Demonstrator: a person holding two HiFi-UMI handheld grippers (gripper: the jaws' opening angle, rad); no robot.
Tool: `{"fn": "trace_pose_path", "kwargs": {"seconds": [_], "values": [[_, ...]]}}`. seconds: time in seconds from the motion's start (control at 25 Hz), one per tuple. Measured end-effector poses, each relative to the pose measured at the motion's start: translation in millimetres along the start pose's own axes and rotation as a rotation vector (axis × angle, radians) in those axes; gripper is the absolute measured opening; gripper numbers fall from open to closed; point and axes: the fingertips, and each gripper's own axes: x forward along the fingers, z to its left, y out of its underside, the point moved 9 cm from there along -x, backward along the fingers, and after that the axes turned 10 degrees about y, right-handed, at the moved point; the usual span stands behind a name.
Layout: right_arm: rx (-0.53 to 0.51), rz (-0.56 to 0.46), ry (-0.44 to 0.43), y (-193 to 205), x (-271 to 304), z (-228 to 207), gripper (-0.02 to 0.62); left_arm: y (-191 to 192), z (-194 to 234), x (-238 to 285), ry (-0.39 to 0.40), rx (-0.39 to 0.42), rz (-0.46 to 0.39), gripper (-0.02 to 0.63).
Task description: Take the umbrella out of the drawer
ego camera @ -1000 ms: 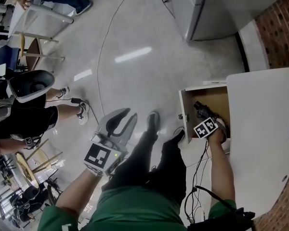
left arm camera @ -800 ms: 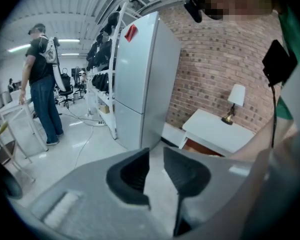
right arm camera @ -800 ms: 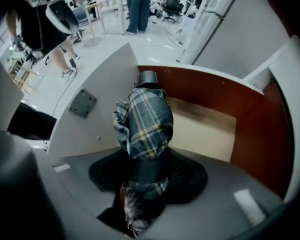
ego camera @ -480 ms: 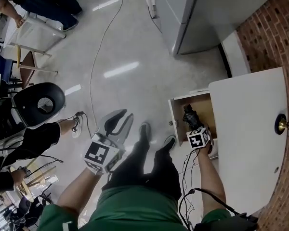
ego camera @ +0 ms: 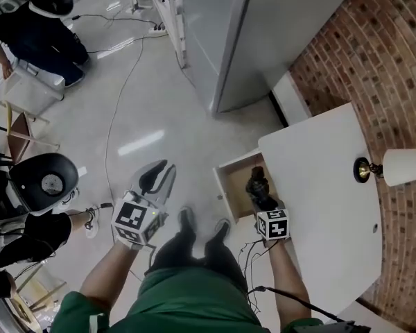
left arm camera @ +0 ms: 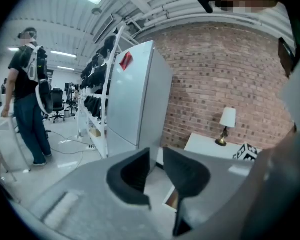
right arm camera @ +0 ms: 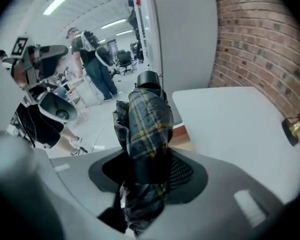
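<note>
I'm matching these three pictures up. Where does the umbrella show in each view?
Head view: umbrella right of centre, over the open drawer, in the right gripper.
Left gripper view: not in it.
Right gripper view: centre, between the jaws.
Shared landmark: white desk top.

The head view looks steeply down from above the person (ego camera: 187,297) onto floor (ego camera: 145,103), drawer (ego camera: 234,186) and table (ego camera: 319,179). The left gripper view, out at the left, faces nearly level toward fridge (left arm camera: 135,94), wall (left arm camera: 225,69) and lamp (left arm camera: 227,121) far off. The right gripper view looks down close over the table. All three share fridge, wall and table.
</note>
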Motion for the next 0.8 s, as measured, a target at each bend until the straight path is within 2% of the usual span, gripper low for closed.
{"fn": "trace_pose_path", "kwargs": {"seconds": [0.32, 0.48, 0.6, 0.8], "values": [[0.185, -0.166, 0.148, -20, -95, -22, 0.186, -44, 8, -9, 0.051, 0.057, -0.097, 0.087], [0.299, -0.26, 0.216, -21, -136, -37, 0.186, -72, -3, -1, 0.132, 0.105, -0.147, 0.094], [0.402, -0.329, 0.24, -13, -156, -46, 0.186, -79, -13, 8, 0.198, 0.127, -0.16, 0.093], [0.51, -0.336, 0.325, 14, -181, -79, 0.186, -76, -33, 37, 0.286, 0.119, -0.138, 0.092]]}}
